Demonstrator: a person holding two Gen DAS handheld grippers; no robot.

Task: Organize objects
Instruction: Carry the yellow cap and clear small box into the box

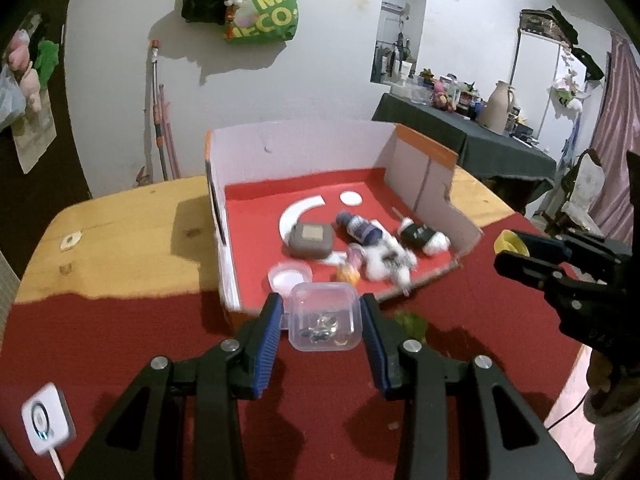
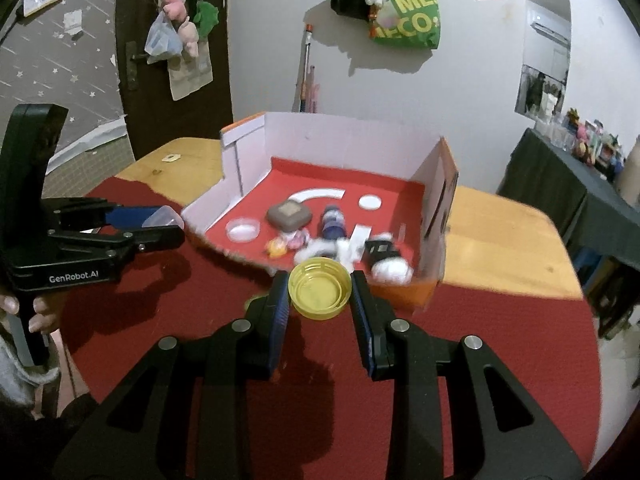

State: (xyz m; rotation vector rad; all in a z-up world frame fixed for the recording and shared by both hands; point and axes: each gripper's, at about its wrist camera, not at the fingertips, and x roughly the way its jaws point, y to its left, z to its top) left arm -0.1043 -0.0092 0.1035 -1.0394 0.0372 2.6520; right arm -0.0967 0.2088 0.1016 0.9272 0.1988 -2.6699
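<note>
Two small things are being held above the red cloth [image 2: 500, 340], just short of the cardboard box [image 1: 320, 148]: the left gripper [image 1: 323, 320] is clamping a clear plastic container [image 1: 323, 316], and the right gripper [image 2: 320, 294] is pinching a yellow cap [image 2: 320, 290]. Facing both, the box's low torn front edge is standing open, while taller white walls are closing its back and sides. Inside, a grey case [image 1: 311, 240], a dark bottle [image 1: 362, 229], a clear round lid [image 1: 289, 276] and blurred small items are crowding the near floor, leaving the far red floor freer.
</note>
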